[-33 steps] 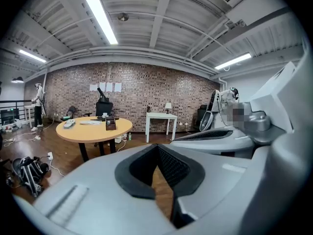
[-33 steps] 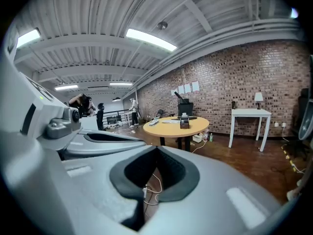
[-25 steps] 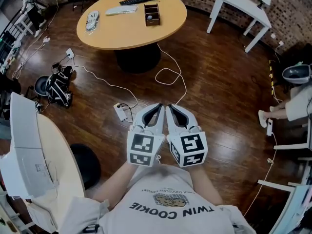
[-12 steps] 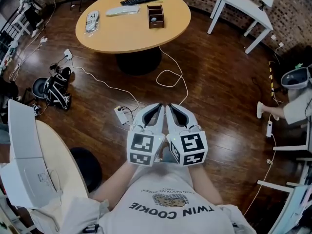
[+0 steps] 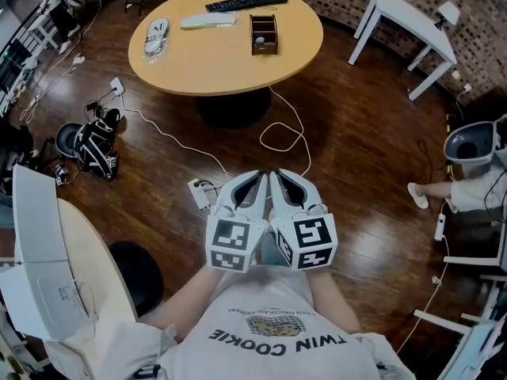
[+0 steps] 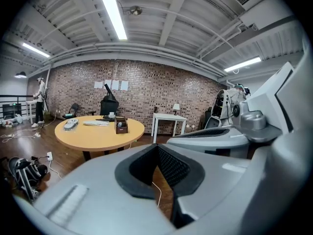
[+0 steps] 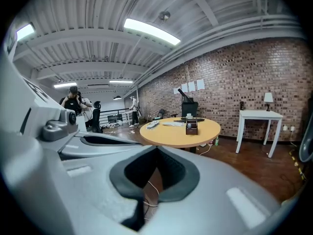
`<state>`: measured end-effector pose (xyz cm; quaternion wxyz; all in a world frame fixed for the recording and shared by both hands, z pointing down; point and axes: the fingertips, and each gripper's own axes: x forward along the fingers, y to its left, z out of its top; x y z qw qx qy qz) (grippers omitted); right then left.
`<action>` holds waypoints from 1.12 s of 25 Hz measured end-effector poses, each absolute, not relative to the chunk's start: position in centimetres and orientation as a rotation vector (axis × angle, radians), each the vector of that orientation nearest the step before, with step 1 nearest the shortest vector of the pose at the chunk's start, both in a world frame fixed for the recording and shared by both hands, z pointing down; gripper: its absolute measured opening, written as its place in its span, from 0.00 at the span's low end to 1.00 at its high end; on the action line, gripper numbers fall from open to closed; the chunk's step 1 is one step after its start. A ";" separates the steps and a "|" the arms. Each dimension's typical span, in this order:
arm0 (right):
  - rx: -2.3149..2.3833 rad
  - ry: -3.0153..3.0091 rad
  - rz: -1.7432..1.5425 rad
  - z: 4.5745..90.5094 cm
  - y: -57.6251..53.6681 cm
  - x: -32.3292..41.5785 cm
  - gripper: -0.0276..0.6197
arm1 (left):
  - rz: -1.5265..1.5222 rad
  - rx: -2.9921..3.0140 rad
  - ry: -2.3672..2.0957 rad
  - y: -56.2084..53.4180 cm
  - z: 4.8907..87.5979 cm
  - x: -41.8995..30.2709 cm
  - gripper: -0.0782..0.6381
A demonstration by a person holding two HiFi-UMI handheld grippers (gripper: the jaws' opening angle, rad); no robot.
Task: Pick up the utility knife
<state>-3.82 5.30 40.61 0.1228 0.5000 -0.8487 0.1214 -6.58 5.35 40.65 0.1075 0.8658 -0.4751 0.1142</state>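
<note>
No utility knife can be made out from here. The round wooden table (image 5: 214,58) stands ahead, carrying a small wooden box (image 5: 263,34), a black keyboard (image 5: 245,3), a flat white item (image 5: 207,20) and a clear-wrapped package (image 5: 156,35). My left gripper (image 5: 255,176) and right gripper (image 5: 279,176) are held side by side over the floor, well short of the table, both shut and empty. The left gripper (image 6: 157,148) points at the table (image 6: 98,133) in its own view, and the right gripper (image 7: 156,151) faces the same table (image 7: 178,131).
White cables (image 5: 281,133) and a power strip (image 5: 198,194) lie on the floor between me and the table. A black bag (image 5: 97,142) sits at left, a white desk (image 5: 79,275) at near left, a white side table (image 5: 408,22) at back right, and a seated person (image 5: 475,176) at right.
The table and floor clutter have slid down and nearer in the head view as I move toward the table. Both grippers keep side by side and shut.
</note>
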 end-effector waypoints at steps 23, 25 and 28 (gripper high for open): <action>1.311 -2.567 0.379 40.3 -14.7 4.1 0.04 | 0.404 2.478 -1.542 -14.8 40.1 1.1 0.12; 1.300 -2.572 0.384 40.4 -15.6 4.3 0.04 | 0.412 2.475 -1.554 -15.7 40.0 1.3 0.12; 1.281 -2.574 0.389 40.7 -16.7 4.3 0.04 | 0.422 2.466 -1.572 -16.8 40.1 1.0 0.12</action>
